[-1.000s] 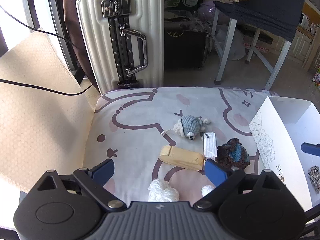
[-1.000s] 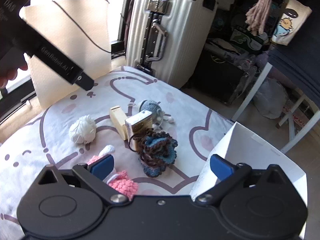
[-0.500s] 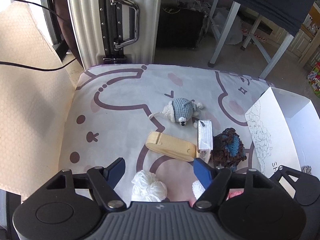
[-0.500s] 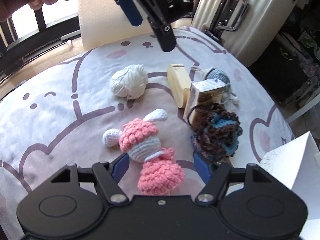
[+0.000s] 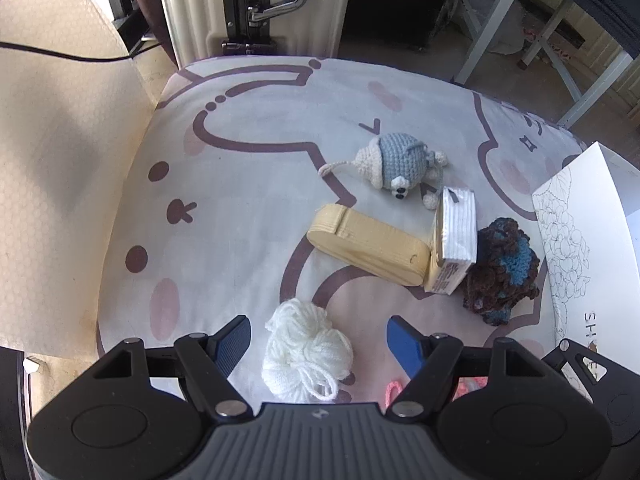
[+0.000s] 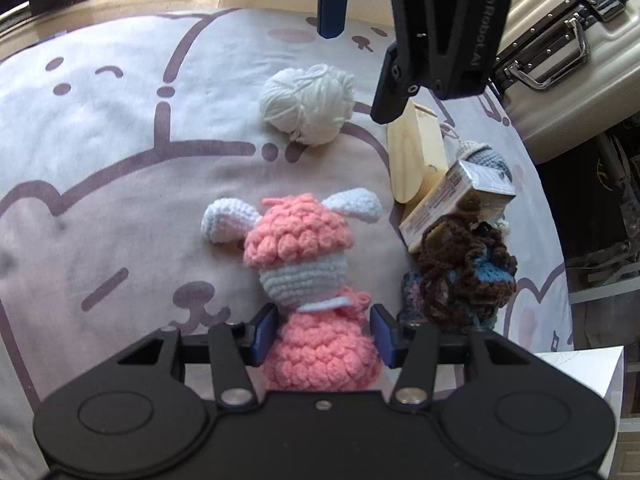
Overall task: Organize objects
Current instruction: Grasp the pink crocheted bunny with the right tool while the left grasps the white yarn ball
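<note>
Crowding cushion (image 5: 248,184) edge: paper bag (image 5: 576,216).

Bare patterned cloth (image 5: 240,208) across left half of left wrist frame, toys and boxes (image 5: 372,240) crowding centre right, white suitcase (image 5: 256,4) walling the top.

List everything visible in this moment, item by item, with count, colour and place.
Yarn ball: 1, white, between the left tongs' open fingers.
Crochet doll: 1, pink and white, body between the right tongs' fingers.
Crochet mouse: 1, grey-blue, farther back on the cloth.
Wooden case: 1, pale yellow, mid cloth.
Small box: 1, white and tan, against the case.
Crochet scrunchie: 1, brown and blue, beside the box.
Paper bag: 1, white, right edge.
Suitcase: 1, cream, behind.
Cloth: 1, printed white.
Left tongs: open.
Right tongs: have just been closing around the doll.
</note>
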`<state>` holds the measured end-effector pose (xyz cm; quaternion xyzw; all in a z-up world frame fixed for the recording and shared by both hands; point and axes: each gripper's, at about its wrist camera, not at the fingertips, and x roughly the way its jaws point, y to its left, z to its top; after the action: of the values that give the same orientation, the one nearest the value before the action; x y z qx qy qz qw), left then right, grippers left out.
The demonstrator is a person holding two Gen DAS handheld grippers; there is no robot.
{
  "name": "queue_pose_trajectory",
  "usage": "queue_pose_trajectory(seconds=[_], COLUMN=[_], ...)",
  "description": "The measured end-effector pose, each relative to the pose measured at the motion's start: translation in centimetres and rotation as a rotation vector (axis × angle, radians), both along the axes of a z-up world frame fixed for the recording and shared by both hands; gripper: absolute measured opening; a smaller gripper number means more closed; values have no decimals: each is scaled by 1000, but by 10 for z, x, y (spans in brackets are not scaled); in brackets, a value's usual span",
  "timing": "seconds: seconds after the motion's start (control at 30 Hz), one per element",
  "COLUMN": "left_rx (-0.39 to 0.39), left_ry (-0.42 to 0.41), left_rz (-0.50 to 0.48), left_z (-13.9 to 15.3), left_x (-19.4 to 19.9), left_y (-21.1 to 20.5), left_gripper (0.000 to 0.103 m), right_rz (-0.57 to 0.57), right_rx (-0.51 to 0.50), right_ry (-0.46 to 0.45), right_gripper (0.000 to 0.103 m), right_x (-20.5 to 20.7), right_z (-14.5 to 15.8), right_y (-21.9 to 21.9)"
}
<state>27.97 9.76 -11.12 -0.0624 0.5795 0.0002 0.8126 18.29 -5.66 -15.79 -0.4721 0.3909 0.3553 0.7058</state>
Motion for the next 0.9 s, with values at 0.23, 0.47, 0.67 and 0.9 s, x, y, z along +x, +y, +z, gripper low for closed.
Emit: queue_pose_trajectory(seconds=[0.23, 0.47, 0.67, 0.9], left_rx=[9, 17, 57, 50], left_ry=[50, 37, 67, 103], left_rz=[-10, 33, 42, 90], left_z=[-19, -27, -35, -49], left_x=[0, -1, -1, -2], left_y=[-6, -6, -9, -2], left_gripper=[75, 70, 67, 65], right_rz=[-145, -322, -421, -449], right_rx=[55, 175, 241, 255], right_ry=[84, 223, 298, 320], right_gripper=[46, 45, 45, 44], right_x=[13, 25, 30, 29], right_z=[11, 17, 17, 16], right_y=[-3, -20, -33, -35])
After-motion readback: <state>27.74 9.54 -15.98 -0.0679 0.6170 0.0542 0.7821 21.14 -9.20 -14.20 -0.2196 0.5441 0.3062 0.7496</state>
